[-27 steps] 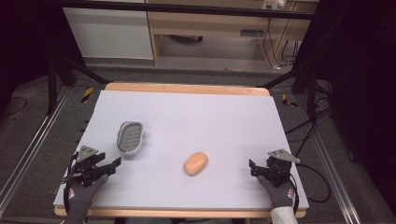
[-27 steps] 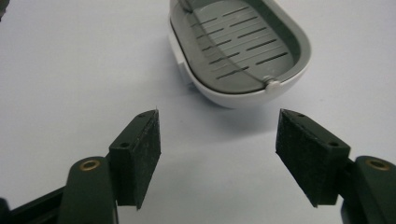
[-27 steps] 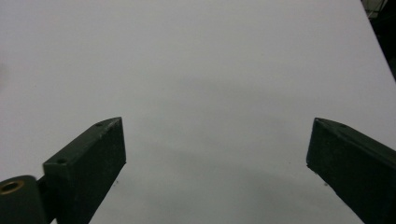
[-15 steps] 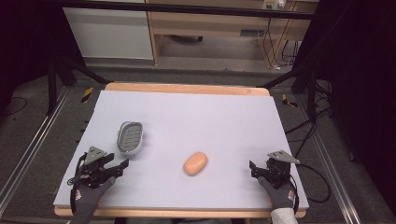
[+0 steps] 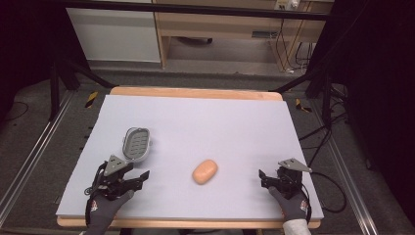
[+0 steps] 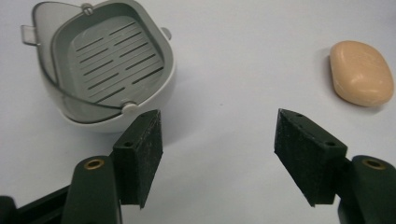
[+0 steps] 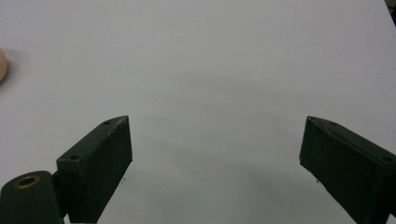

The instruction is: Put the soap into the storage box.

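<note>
- The soap bar [image 5: 205, 171] lies bare on the table's white mat [image 5: 220, 122], at centre of the high view; the grey slotted soap dish [image 5: 135, 144] sits left of it, well apart.
- The left gripper [image 5: 136, 178], jaws wide apart and empty, hovers just below the dish, pointing toward the soap.
- The right gripper [image 5: 263, 178], also spread open and holding nothing, waits at lower right.
- This looks like the approach step; next, the left jaws would need to straddle the soap and close.

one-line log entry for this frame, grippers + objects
left gripper: open, empty, near soap dish | right gripper: open, empty, on table | soap bar: on table, between grippers, outside dish | dish: empty
</note>
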`<state>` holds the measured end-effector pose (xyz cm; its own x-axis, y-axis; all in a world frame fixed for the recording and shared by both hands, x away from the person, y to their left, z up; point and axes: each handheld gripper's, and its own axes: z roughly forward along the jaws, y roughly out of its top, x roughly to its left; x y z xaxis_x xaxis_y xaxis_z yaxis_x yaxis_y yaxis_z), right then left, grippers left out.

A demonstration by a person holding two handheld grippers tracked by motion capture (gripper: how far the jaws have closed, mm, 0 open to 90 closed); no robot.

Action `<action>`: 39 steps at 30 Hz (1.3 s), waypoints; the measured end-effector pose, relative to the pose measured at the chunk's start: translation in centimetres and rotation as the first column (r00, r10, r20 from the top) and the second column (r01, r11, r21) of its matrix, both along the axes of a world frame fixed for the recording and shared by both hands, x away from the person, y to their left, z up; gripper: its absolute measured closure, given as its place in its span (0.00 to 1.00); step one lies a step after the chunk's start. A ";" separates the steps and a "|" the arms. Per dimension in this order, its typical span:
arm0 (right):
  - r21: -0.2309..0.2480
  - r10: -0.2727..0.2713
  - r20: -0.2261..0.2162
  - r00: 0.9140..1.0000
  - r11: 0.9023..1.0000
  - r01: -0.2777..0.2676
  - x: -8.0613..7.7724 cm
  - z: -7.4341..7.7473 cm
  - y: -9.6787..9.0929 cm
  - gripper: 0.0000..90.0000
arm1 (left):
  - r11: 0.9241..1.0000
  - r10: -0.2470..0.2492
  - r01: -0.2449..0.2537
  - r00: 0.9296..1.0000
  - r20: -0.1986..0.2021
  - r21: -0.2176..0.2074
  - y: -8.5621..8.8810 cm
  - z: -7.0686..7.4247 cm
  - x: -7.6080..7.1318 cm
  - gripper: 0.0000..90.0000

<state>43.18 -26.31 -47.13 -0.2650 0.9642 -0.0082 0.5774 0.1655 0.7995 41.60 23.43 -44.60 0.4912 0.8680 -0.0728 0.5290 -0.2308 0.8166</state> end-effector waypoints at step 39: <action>-0.015 -0.001 -0.011 1.000 1.000 0.001 0.1 0.3 0.7 0.09 | 0.986 -0.165 0.165 0.986 0.033 0.004 -8.1 3.6 1.8 0.33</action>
